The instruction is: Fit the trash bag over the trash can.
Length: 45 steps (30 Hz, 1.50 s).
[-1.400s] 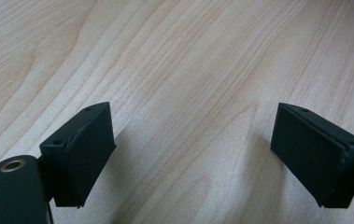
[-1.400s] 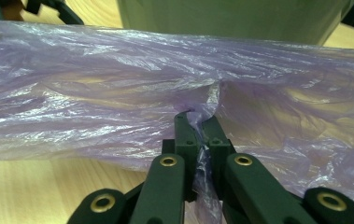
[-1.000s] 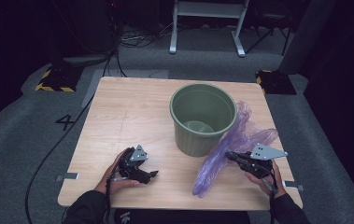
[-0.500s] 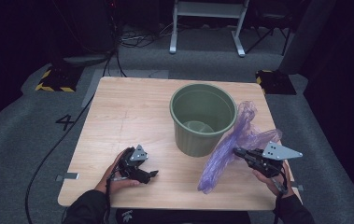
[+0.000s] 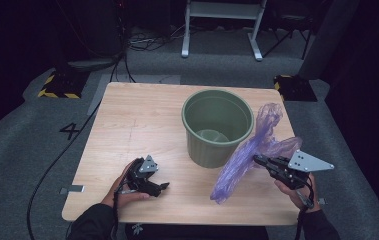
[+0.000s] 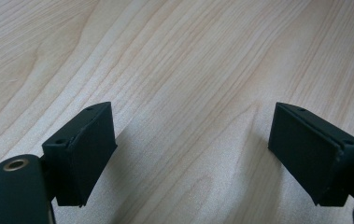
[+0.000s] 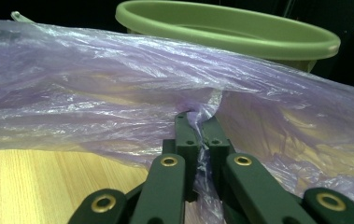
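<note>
Beside the green bucket (image 5: 218, 127), the right gripper (image 5: 260, 161) is pinching the purple plastic bag (image 5: 247, 152), while the left gripper (image 5: 163, 186) rests wide open on the table (image 5: 127, 125), holding nothing.

Bucket (image 7: 240, 32) base hidden behind bag (image 7: 95, 93)

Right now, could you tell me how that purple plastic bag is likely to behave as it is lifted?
The purple bag looks thin and crinkled, so probably floppy and very light. It sags from the right gripper, so its loose end may drag across the table. It might snag on the green bucket.
</note>
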### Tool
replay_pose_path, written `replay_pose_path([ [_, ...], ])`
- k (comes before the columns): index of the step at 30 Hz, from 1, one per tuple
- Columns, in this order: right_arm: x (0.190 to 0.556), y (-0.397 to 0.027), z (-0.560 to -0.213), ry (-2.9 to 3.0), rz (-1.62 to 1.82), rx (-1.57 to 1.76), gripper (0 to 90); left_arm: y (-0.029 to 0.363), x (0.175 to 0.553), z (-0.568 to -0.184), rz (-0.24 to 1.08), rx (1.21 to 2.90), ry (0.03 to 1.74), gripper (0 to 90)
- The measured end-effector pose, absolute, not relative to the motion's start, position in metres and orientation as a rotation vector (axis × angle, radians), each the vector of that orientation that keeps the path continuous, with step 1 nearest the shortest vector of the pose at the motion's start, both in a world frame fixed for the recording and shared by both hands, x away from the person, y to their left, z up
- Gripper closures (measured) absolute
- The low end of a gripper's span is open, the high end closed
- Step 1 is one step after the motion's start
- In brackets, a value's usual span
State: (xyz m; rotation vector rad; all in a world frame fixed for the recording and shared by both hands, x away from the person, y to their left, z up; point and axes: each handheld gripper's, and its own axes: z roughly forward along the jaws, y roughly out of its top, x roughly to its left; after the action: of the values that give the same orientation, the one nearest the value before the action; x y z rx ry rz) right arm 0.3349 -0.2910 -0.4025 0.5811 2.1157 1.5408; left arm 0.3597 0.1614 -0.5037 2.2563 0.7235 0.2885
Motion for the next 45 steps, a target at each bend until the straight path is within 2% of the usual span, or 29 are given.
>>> replay_pose_path([
  [21, 0.334, -0.293, -0.355, 1.987, 1.574, 0.555, 88.8, 0.163, 0.361, -0.504, 0.285, 2.259, 0.712, 14.2],
  [45, 0.357, -0.298, -0.328, 1.865, 1.517, 0.627, 89.1, 0.167, 0.362, -0.504, 0.276, 2.263, 0.704, 14.2],
])
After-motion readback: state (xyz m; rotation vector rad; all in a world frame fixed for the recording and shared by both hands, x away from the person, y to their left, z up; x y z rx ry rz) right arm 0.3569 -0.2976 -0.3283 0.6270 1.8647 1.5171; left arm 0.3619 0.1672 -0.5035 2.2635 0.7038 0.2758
